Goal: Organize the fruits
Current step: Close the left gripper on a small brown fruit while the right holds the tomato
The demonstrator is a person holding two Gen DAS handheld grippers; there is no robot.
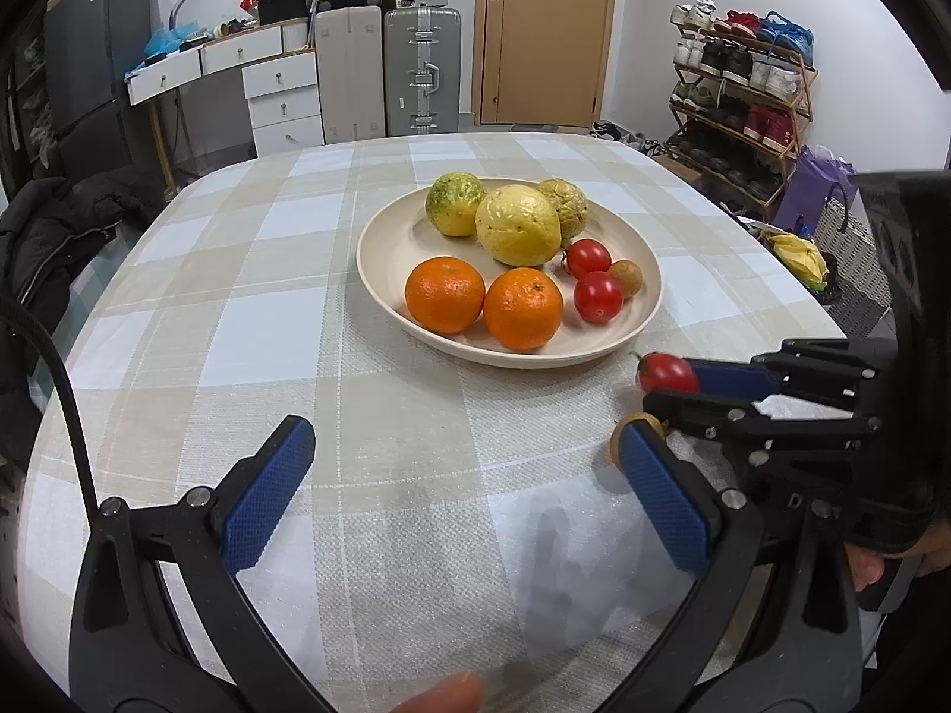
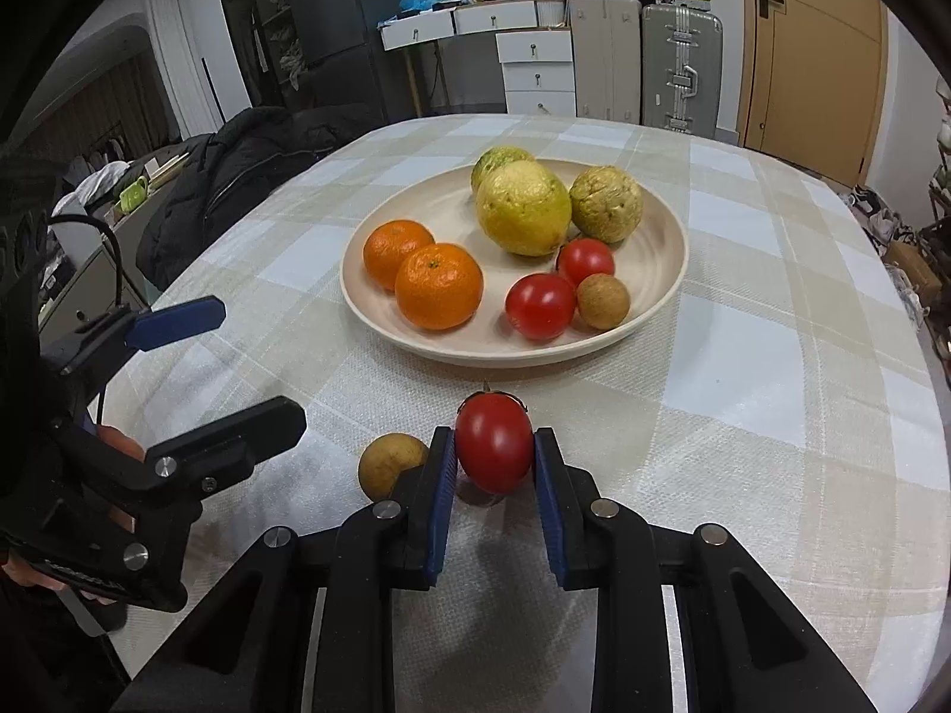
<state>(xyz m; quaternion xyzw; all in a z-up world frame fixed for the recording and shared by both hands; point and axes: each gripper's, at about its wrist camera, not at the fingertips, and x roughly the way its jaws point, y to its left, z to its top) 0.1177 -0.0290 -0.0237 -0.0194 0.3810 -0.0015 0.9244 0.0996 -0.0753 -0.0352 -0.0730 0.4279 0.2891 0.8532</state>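
Round table under a checked cloth [image 2: 743, 392], with a cream plate [image 2: 660, 226] near its middle. On the plate: three yellow-green fruits [image 2: 523, 208], two oranges [image 2: 438, 285], two red tomatoes [image 2: 539, 304], one small brown longan [image 2: 602, 300]. Left gripper [image 1: 469, 463] near the table's near edge, jaws wide, nothing between. Right gripper [image 2: 494, 445] just short of the plate's near rim, clamped on a third tomato [image 2: 494, 441]. Touching its left finger, a loose brown fruit [image 2: 389, 463] on the cloth.
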